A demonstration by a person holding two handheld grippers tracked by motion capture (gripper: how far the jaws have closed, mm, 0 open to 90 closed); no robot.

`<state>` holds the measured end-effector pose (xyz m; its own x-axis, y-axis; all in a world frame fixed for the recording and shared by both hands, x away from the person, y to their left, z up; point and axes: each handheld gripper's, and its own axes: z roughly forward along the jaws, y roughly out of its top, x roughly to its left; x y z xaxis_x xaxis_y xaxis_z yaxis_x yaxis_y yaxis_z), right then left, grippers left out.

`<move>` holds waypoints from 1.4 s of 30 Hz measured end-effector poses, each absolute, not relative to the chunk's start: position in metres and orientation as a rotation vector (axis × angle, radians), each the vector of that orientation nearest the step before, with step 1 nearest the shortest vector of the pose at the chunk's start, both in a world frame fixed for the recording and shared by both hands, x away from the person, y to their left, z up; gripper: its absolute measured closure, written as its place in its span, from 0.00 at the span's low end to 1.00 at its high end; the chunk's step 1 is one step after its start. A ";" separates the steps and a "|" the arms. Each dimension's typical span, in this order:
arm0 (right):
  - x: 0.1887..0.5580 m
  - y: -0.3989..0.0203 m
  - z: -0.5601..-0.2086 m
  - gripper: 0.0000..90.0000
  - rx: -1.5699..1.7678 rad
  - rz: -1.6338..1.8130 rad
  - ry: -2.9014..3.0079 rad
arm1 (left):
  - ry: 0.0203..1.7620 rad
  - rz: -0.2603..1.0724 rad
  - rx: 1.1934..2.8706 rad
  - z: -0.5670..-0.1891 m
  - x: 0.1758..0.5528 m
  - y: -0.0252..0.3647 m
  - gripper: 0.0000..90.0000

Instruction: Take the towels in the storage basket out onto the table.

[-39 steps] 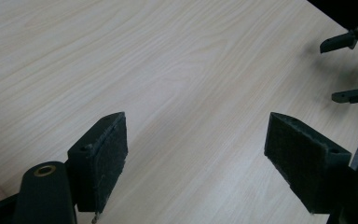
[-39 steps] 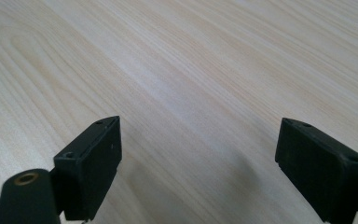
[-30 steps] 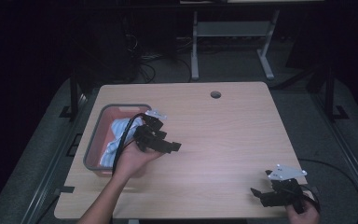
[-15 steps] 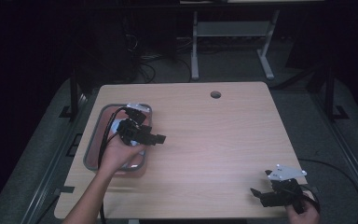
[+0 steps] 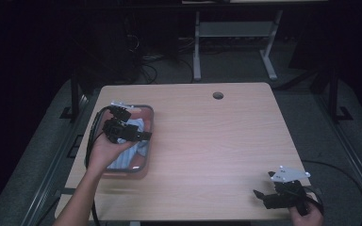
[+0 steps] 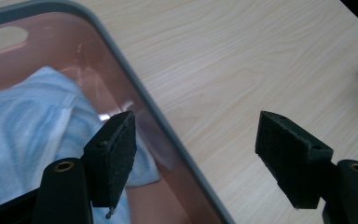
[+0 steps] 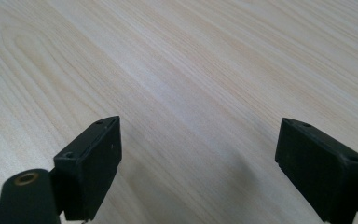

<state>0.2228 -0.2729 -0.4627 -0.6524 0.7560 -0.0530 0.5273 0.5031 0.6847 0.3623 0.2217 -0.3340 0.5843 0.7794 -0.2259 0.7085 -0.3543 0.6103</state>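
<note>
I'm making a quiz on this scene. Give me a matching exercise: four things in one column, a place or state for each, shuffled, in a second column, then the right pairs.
Things:
1. cloth
2. bin
3. left gripper
4. right gripper

Places or states:
A. at the table's near right corner, jaws open on nothing
B. on the table's left side, grey rim
C. lying inside the bin
D. above the bin's right rim, jaws apart, nothing between them

Pairs: 1-C, 2-B, 3-D, 4-A
</note>
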 end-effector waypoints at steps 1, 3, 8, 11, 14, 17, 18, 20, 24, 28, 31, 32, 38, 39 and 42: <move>0.223 -0.273 -0.463 0.15 1.070 0.921 2.406 | 1.186 0.139 2.137 -0.335 0.363 0.224 0.32; 0.223 -0.273 -0.463 0.15 1.074 0.919 2.409 | 1.205 0.145 2.130 -0.336 0.364 0.229 0.32; 0.223 -0.272 -0.463 0.15 1.058 0.925 2.410 | 1.255 0.157 2.144 -0.340 0.367 0.241 0.30; 0.223 -0.271 -0.463 0.15 1.062 0.922 2.413 | 1.277 0.174 2.145 -0.342 0.368 0.247 0.29; 0.223 -0.271 -0.463 0.15 1.054 0.923 2.413 | 1.309 0.179 2.143 -0.346 0.371 0.251 0.29; 0.223 -0.271 -0.463 0.15 1.055 0.923 2.414 | 1.334 0.182 2.151 -0.350 0.375 0.253 0.29; 0.223 -0.272 -0.462 0.15 1.053 0.922 2.416 | 1.346 0.187 2.165 -0.352 0.376 0.253 0.29; 0.223 -0.272 -0.463 0.15 1.050 0.921 2.418 | 1.366 0.196 2.170 -0.355 0.378 0.253 0.29; 0.222 -0.273 -0.462 0.15 1.053 0.921 2.417 | 1.403 0.205 2.176 -0.359 0.383 0.255 0.29; 0.222 -0.274 -0.461 0.15 1.056 0.917 2.410 | 1.444 0.209 2.191 -0.365 0.388 0.253 0.29; 0.221 -0.274 -0.461 0.15 1.055 0.917 2.409 | 1.470 0.232 2.231 -0.370 0.391 0.252 0.29; 0.221 -0.274 -0.461 0.15 1.055 0.918 2.409 | 1.480 0.228 2.237 -0.373 0.392 0.251 0.29; 0.221 -0.273 -0.462 0.15 1.052 0.914 2.415 | 1.533 0.188 2.317 -0.387 0.399 0.248 0.29; 0.222 -0.273 -0.462 0.15 1.048 0.916 2.416 | 1.532 0.191 2.331 -0.389 0.400 0.248 0.30; 0.222 -0.273 -0.461 0.15 1.054 0.913 2.422 | 1.546 0.199 2.364 -0.395 0.402 0.245 0.34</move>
<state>0.2215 -0.2726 -0.4614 -0.6643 0.7454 -0.0557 0.5230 0.5168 0.6778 0.4022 0.2451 -0.3945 0.4084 0.9113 -0.0519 0.8684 -0.3703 0.3298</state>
